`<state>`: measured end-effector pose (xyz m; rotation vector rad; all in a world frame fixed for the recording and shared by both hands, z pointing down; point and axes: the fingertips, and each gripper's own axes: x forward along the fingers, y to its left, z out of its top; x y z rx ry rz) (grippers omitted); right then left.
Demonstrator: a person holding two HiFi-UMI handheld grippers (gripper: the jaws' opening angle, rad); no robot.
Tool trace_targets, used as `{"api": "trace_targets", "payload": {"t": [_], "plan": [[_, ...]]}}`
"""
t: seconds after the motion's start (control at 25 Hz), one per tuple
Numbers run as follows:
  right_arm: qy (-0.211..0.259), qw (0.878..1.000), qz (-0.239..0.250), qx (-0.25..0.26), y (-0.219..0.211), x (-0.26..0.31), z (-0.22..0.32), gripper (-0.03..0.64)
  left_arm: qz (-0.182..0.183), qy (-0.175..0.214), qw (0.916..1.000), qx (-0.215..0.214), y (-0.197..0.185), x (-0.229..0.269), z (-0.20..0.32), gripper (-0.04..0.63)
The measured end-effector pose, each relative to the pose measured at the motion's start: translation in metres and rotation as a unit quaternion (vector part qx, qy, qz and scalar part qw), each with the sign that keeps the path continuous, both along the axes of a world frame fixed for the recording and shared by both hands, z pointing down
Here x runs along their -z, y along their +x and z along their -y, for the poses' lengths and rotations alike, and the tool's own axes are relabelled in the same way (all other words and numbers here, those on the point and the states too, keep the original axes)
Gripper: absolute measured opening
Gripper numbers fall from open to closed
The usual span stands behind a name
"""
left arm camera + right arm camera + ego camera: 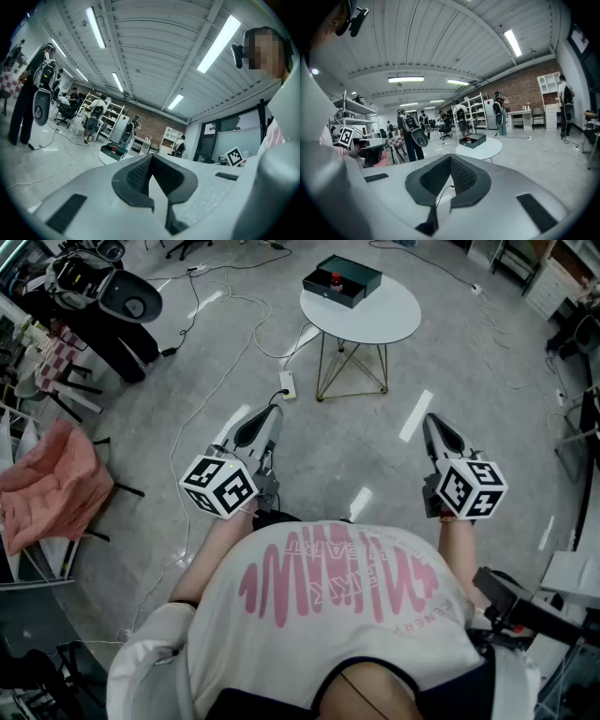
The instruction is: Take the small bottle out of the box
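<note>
Left gripper (151, 156) and right gripper (451, 157) closed, empty; only head view looks down into the box (357, 289) holding 1 bottle (336, 279).

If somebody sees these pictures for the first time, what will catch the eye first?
The two grippers stand out, held forward by the person: the left gripper and the right gripper, both with jaws together and empty. Farther ahead, a round white table carries a dark open box with the red-capped small bottle inside.
</note>
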<state>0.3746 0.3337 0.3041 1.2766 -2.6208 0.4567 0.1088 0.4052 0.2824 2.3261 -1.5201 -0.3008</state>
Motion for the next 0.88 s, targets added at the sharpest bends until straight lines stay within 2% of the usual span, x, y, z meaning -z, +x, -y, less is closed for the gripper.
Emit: {"api": "trace_targets", "payload": {"t": [0.52, 0.72, 0.88], "plan": [[-0.002, 0.999, 0.006, -0.032, -0.024, -0.012, 0.058, 0.004, -0.014, -0.002, 0.9996, -0.026, -0.035, -0.016, 0.071, 0.008], [0.001, 0.998, 0.013, -0.067, -0.051, -0.002, 0.083, 0.003, -0.013, 0.006, 0.9980, -0.061, -0.069, -0.002, 0.116, 0.008], [0.009, 0.994, 0.026, -0.107, -0.085, 0.005, 0.105, 0.003, -0.015, 0.017, 0.9962, -0.084, -0.112, 0.009, 0.152, 0.008]]}}
